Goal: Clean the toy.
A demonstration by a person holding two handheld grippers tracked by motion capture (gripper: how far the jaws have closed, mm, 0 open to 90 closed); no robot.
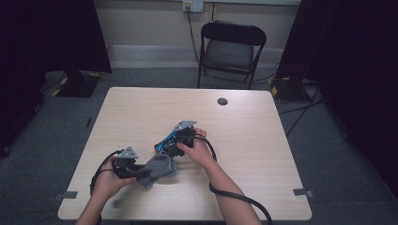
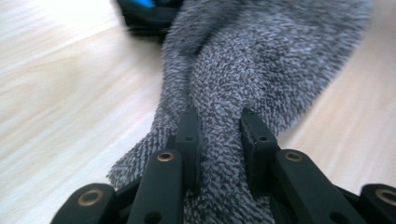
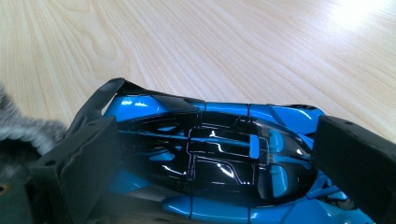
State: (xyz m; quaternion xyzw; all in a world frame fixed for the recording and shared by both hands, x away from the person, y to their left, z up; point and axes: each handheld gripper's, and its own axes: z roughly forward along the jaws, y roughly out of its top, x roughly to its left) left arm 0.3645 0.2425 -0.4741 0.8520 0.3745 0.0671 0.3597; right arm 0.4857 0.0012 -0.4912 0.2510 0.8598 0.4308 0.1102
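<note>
— Pale wood table (image 1: 141, 112), chair (image 1: 231, 49) beyond. Left gripper (image 2: 219, 140)?
— Jaws pinch a fold of grey cloth (image 2: 261, 60) between them.
— Right gripper (image 3: 210, 154)?
— Jaws clamp the blue-black toy car (image 3: 205, 149) sideways between them.

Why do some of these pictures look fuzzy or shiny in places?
High view: dim and soft, dark at both sides, the table evenly lit. Left gripper view: the grey cloth is sharp near the jaws, but the wood and far end smear into blur. Right gripper view: white glints on the blue toy car, and glare washes out the top right corner.
</note>
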